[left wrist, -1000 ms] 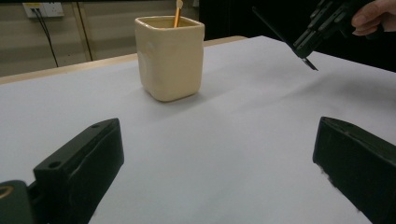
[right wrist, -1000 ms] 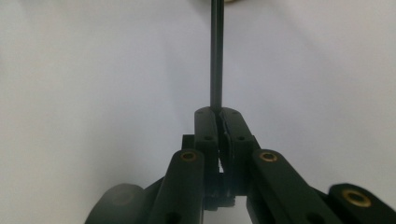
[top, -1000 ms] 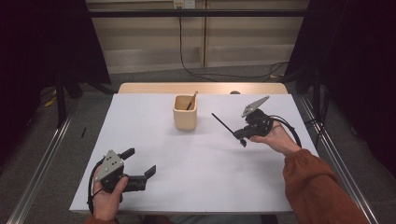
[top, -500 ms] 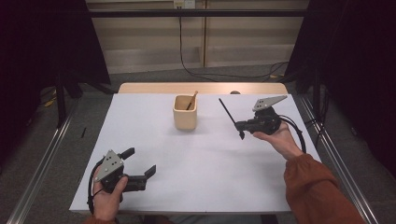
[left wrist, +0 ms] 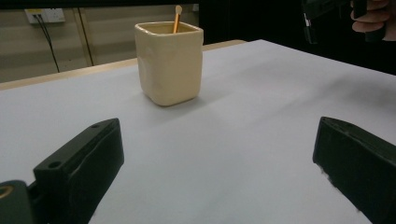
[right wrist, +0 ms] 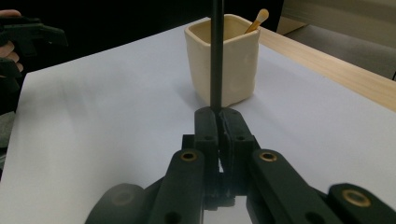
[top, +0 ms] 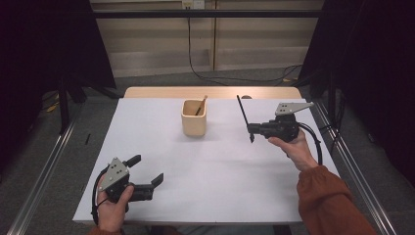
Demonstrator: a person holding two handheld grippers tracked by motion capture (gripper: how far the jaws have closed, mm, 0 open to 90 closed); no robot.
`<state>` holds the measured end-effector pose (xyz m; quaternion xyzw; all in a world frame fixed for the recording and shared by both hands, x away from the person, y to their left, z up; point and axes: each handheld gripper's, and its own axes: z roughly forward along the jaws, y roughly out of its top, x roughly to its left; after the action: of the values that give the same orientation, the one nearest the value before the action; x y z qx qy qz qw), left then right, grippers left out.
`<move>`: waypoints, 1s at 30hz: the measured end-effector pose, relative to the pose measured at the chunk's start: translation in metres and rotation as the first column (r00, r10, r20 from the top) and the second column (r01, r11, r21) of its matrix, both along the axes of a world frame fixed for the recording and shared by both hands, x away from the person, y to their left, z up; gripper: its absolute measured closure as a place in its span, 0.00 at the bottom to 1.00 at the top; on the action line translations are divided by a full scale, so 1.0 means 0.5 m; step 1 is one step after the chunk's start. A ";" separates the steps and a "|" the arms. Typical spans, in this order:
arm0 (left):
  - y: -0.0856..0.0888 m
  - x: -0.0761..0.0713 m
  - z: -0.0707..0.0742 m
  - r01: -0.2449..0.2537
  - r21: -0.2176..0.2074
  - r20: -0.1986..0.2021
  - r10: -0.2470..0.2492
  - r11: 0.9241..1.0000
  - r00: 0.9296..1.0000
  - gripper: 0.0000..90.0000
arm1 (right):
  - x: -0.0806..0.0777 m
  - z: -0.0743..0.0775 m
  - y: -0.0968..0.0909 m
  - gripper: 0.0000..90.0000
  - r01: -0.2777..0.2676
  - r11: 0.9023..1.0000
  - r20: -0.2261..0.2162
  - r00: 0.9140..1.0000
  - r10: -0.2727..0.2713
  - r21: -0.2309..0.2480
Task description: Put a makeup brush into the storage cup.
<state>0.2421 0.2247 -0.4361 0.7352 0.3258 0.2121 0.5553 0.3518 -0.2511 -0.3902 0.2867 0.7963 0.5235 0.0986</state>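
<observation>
A thin black stick [top: 243, 116] is held clamped between the closed jaws of the right gripper [top: 252, 130], which is carried above the white counter [top: 220, 171] to the right of a cream square cup [top: 194, 118]. In the high view the stick rises steeply from the jaw tips and leans a little away from the person; in the right gripper view it [right wrist: 216, 51] stands up straight from the pinched jaw tips [right wrist: 218, 119], with the cup [right wrist: 223, 60] directly beyond it. The cup stands towards the far middle of the counter and already contains one wooden stick [top: 201, 105], which leans against its inner wall with its rounded end [right wrist: 258, 21] showing above the rim. The left gripper [top: 146, 172] is rested low near the front left corner of the counter, its jaws spread wide with nothing between them; in the left gripper view the cup [left wrist: 170, 63] is seen well ahead of them. The work is judged to be about midway: the black stick has been picked up and is off the counter, but it has not yet been brought over the cup's mouth. What appears to be left is for the stick to be carried across to the cup, lowered in beside the wooden one, and released.
</observation>
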 end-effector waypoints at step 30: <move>0.006 -0.007 0.006 -0.004 -0.014 0.017 0.005 1.000 1.000 0.02 | -0.074 0.017 0.023 0.96 -0.149 0.989 -0.010 0.989 0.149 -0.008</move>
<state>0.2388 0.2277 -0.4332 0.7288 0.3243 0.2172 0.5626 0.3147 -0.2396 -0.3819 0.2284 0.8181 0.5248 0.0566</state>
